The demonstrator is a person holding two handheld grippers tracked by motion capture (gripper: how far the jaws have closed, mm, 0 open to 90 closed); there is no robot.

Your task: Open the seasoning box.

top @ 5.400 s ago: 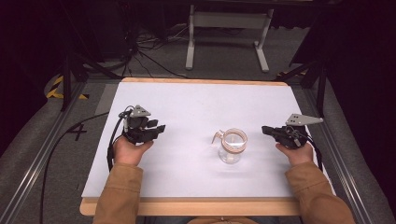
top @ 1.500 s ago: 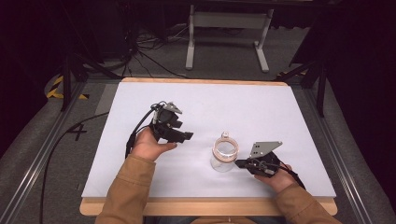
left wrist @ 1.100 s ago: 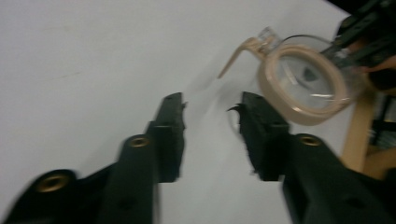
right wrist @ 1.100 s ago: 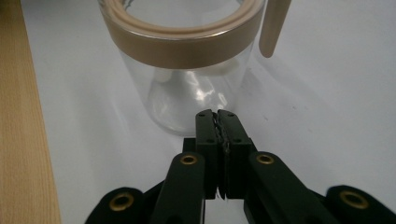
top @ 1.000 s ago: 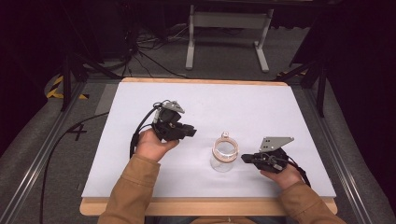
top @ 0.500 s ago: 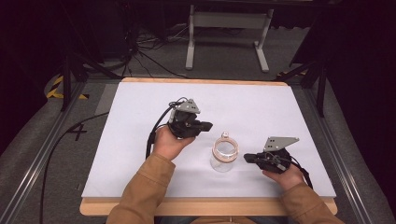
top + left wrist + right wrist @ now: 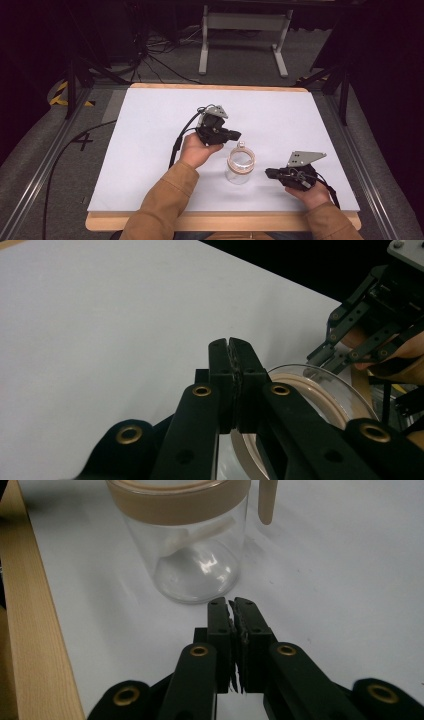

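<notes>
Since the earlier frames the left gripper (image 7: pixel 231 135) has swung in from 9 o'clock on the table to just beside the jar (image 7: pixel 240 166); the right gripper (image 7: pixel 272 173) barely shifted; the jar stayed put.

High view: the clear glass jar with tan rim band stands upright on the white table (image 7: pixel 150 150), slightly toward 5 o'clock of centre. The left gripper sits at the jar's 11 o'clock, the right gripper at its 3 o'clock, neither touching. A small loop sticks out at the jar's 12 o'clock; what it is can't be made out.

Left gripper view: black ribbed jaws pressed together, nothing between. The jar's round rim (image 7: pixel 320 390) lies at 4 o'clock, partly hidden behind the jaws.

Right gripper view: jaws almost together, a hairline gap, having just eased apart slightly, nothing between. The jar (image 7: pixel 185 545) stands at 12 o'clock, top cut off; a pale piece inside is blurred. The wooden table edge (image 7: pixel 35 645) runs along 9 o'clock.
</notes>
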